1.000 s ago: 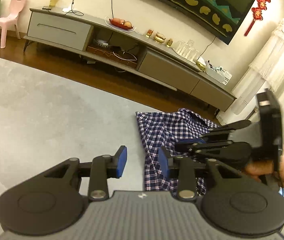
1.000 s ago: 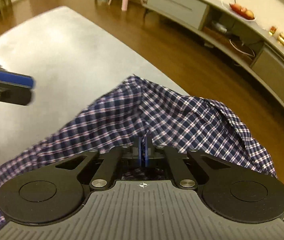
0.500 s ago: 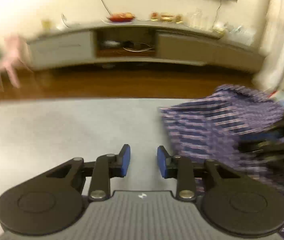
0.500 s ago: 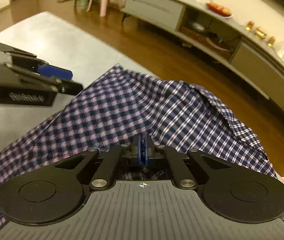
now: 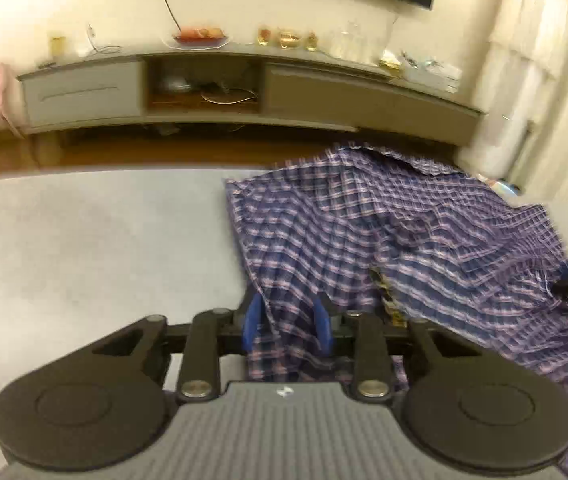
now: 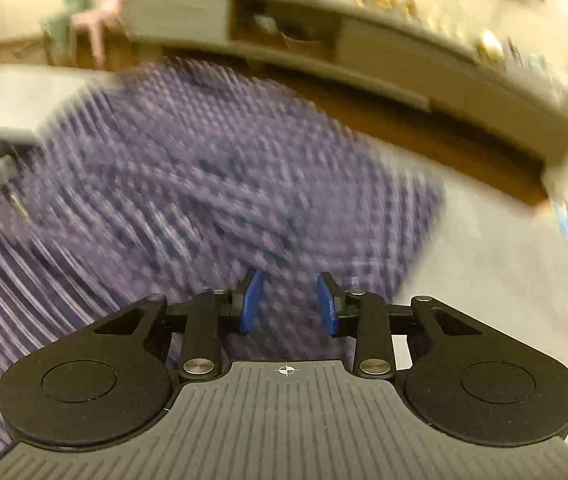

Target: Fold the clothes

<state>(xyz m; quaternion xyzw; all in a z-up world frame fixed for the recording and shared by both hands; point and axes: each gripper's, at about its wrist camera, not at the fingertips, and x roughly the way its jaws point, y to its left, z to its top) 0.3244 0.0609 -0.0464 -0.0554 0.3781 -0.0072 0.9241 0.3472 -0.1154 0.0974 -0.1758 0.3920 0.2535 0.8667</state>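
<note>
Blue pads on the left gripper point(image 5: 287, 326) stand apart with a fold of the shirt point(image 5: 384, 240) rising between them; they don't look pressed on it yet. Over on the right gripper point(image 6: 288, 304) the jaws have just been opening, pads apart above the cloth, nothing pinched — though that view is badly smeared, so I'd call it probably clear. Out from the jaws, the checked shirt lies rumpled across the grey mat point(image 5: 83, 248), its far edge near the wood floor, the long cabinet point(image 5: 219, 88) beyond. It's thin, light, floppy cloth: it'll sag and slide. Best taken at a hem or corner, pinched firmly.
</note>
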